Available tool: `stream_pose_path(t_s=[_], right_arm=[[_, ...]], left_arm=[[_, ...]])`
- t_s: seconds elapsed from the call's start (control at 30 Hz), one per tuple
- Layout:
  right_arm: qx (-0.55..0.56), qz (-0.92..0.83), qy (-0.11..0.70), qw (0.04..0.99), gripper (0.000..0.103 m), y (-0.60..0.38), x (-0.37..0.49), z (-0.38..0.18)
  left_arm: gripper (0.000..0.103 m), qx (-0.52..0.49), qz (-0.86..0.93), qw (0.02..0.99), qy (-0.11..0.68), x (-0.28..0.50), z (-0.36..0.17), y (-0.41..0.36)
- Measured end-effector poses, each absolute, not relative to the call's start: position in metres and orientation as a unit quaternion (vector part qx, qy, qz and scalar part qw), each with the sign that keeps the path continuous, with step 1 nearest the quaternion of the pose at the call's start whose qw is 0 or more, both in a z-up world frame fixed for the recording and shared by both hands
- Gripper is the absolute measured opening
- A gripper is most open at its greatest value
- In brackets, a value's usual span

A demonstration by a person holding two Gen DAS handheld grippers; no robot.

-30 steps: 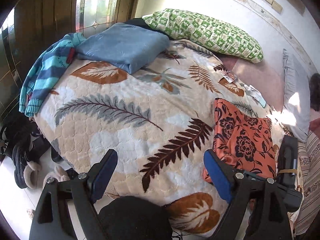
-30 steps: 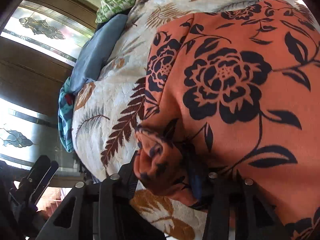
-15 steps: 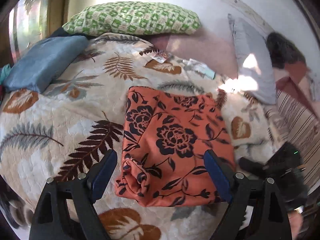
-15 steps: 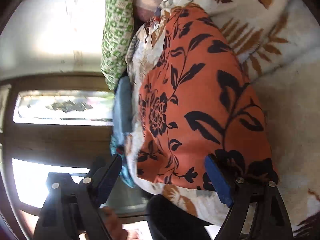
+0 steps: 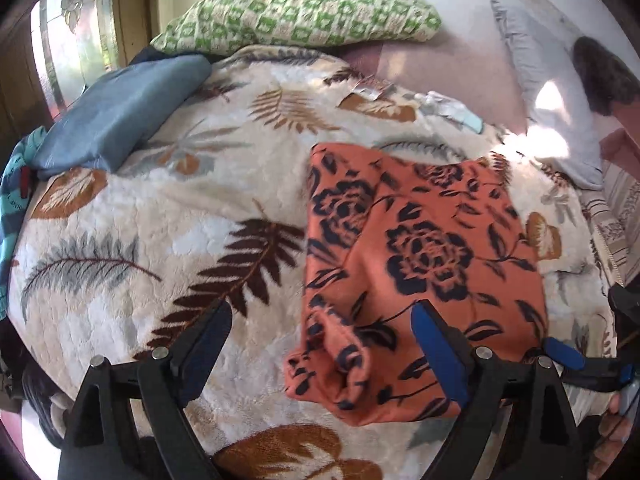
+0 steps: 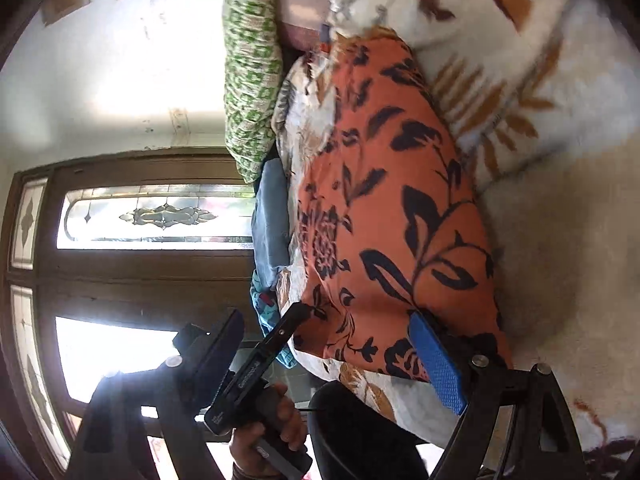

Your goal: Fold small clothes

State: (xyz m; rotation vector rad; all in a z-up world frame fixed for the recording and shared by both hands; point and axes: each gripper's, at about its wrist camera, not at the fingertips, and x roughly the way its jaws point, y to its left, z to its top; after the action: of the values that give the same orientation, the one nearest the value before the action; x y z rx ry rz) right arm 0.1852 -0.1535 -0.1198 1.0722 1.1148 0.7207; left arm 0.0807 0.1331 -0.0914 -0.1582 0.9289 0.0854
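An orange garment with black flowers (image 5: 420, 248) lies folded on a leaf-print blanket (image 5: 192, 216). Its near left corner is bunched. My left gripper (image 5: 320, 344) is open and empty, hovering over the garment's near edge, one finger over the blanket and one over the cloth. My right gripper (image 6: 340, 356) is open and empty at the garment's (image 6: 392, 208) right side, seen rolled sideways. The left gripper (image 6: 260, 364), held by a hand, shows in the right wrist view, and the right gripper's blue tip (image 5: 564, 354) shows in the left wrist view.
A folded blue garment (image 5: 120, 112) and a striped teal one (image 5: 12, 200) lie at the blanket's far left. A green patterned pillow (image 5: 296, 16) and a grey pillow (image 5: 548, 92) sit at the back. A person lies at the right edge. A wooden glazed door (image 6: 120, 240) stands behind.
My right gripper has let go of the garment's corner and opened, then pulled off to its right side. My left gripper has swung right from the bare blanket to over the garment.
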Motion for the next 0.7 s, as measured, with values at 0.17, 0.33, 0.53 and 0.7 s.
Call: stream_pose_path(t_s=[0.17, 0.33, 0.53, 0.7], right_arm=[[0.377, 0.261, 0.491, 0.74, 0.087, -0.169, 0.225, -0.089], [0.359, 0.24, 0.524, 0.734, 0.087, -0.166, 0.287, -0.13], [0.414, 0.249, 0.546, 0.685, 0.086, -0.155, 0.332, -0.176], [0.433, 0.254, 0.501, 0.706, 0.037, -0.161, 0.319, -0.152]], left_arm=[[0.092, -0.067, 0.008, 0.894, 0.442, 0.098, -0.094, 0.115], [0.092, -0.042, 0.017, 0.871, 0.489, 0.122, -0.128, 0.105], [0.096, -0.065, 0.005, 0.867, 0.494, 0.126, -0.142, 0.112], [0.096, -0.075, 0.007, 0.865, 0.496, 0.123, -0.135, 0.116]])
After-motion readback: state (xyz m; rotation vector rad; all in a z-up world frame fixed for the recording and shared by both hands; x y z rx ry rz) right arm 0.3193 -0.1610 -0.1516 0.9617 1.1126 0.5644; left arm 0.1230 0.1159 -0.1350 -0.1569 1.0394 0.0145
